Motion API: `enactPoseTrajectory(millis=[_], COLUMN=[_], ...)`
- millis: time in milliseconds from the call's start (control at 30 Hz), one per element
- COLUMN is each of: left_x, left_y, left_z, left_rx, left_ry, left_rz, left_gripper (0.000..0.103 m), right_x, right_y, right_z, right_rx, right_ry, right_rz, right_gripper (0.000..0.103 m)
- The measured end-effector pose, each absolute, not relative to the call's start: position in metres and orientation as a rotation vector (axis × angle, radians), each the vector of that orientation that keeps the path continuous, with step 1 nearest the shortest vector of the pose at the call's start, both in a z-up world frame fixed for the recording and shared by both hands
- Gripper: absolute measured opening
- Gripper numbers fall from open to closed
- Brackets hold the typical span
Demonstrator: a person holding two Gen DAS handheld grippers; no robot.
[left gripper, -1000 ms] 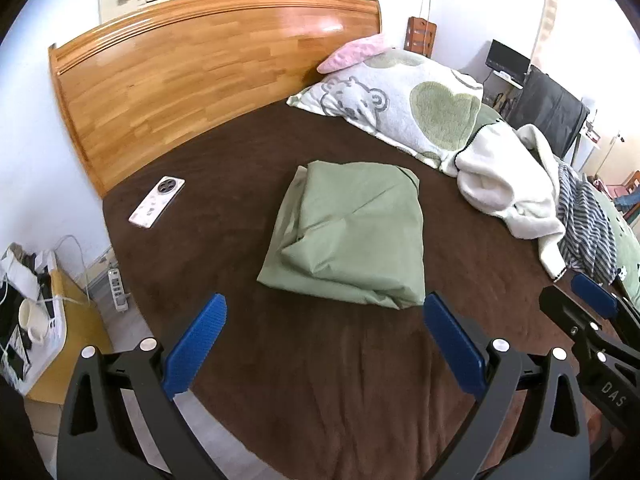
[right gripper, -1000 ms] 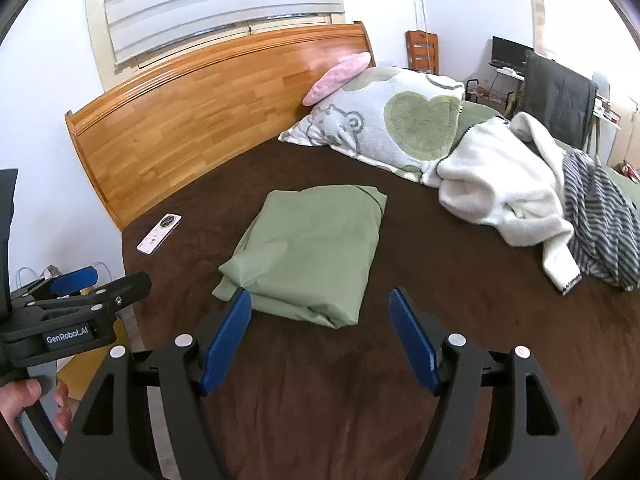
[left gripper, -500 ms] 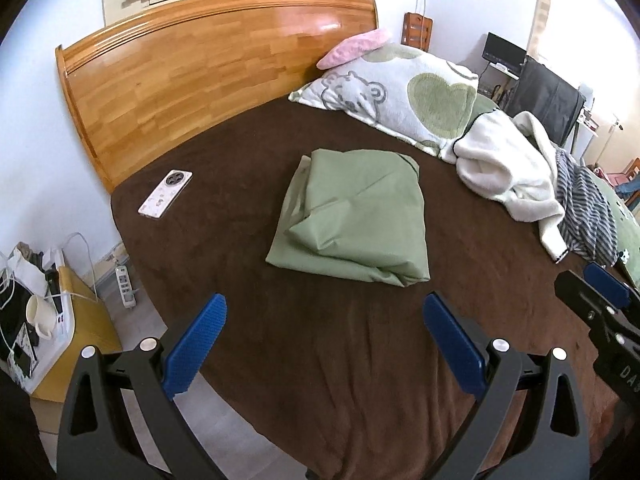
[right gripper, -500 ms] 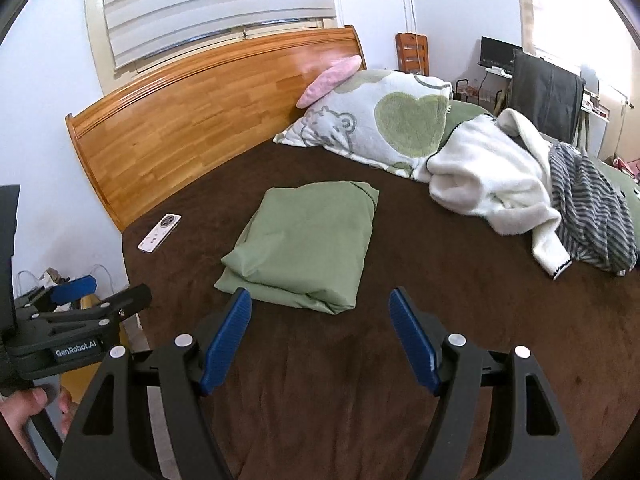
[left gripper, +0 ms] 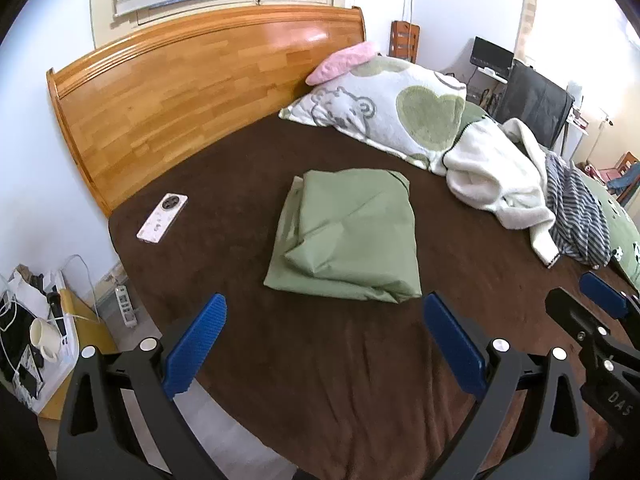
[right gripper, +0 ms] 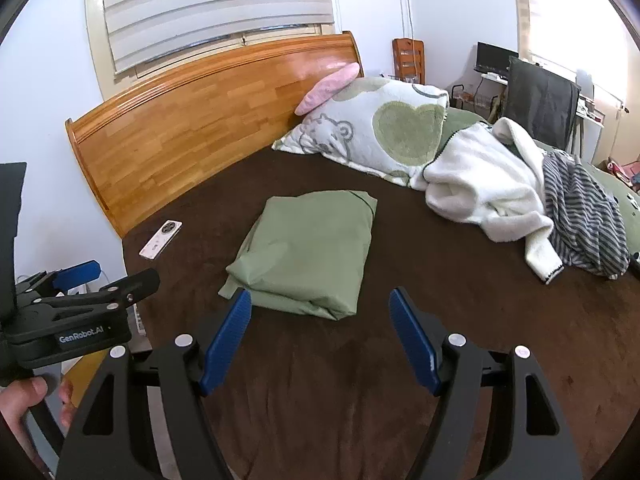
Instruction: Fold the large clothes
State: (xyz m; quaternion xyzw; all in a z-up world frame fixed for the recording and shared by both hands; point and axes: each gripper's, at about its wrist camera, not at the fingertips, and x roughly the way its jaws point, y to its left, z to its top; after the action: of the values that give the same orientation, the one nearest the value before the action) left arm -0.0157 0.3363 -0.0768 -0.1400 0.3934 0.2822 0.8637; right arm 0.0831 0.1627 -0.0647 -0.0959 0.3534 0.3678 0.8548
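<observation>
The green garment (left gripper: pixel 348 236) is lying folded into a neat rectangle in the middle of the brown bed (left gripper: pixel 320 360), with nothing touching it. The left gripper (left gripper: pixel 324 344) and right gripper (right gripper: pixel 320 336) are both hanging back above the near edge, fingers spread wide apart and empty. A white remote (left gripper: pixel 162 218) is sitting off to the left near the headboard (left gripper: pixel 192 80), and a white fleece (right gripper: pixel 488 184) is piling up on the right.

Lighting: bright, even daylight; strongest at a blown-out window (right gripper: pixel 576 76) on the right. Glare: sheen noted along the top of the wooden headboard (left gripper: pixel 312 36). Shadows: soft, faint under the folded green cloth (left gripper: pixel 348 236). Distortion: marked fisheye bending, black vignette at all corners. Sharpness: centre crisp; slight softness recorded toward the rims in both views
</observation>
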Motion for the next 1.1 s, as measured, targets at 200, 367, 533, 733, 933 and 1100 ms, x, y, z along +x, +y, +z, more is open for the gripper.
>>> enactPoseTrajectory(millis=[200, 367, 533, 733, 933, 1100], left_x=[-0.022, -0.020, -0.015, -0.014, -0.011, -0.009], left_y=[0.326, 0.326, 0.321, 0.318, 0.318, 0.319], left_z=[-0.072, -0.070, -0.071, -0.067, -0.066, -0.067], left_rx=[-0.308, -0.325, -0.289, -0.304, -0.301, -0.301], left_ry=[0.842, 0.842, 0.852, 0.824, 0.825, 0.828], left_rz=[0.584, 0.590, 0.584, 0.579, 0.585, 0.586], left_gripper=[0.097, 0.096, 0.097, 0.096, 0.096, 0.097], right_x=[0.078, 0.077, 0.078, 0.084, 0.085, 0.086], right_y=[0.155, 0.154, 0.153, 0.152, 0.152, 0.152], right_z=[-0.057, -0.053, -0.051, -0.050, -0.050, -0.050], right_rx=[-0.220, -0.215, -0.210, -0.188, -0.192, -0.193], right_ry=[0.758, 0.762, 0.758, 0.767, 0.769, 0.772], right_rz=[0.777, 0.782, 0.783, 0.773, 0.776, 0.776], right_gripper=[0.071, 0.071, 0.071, 0.071, 0.071, 0.071])
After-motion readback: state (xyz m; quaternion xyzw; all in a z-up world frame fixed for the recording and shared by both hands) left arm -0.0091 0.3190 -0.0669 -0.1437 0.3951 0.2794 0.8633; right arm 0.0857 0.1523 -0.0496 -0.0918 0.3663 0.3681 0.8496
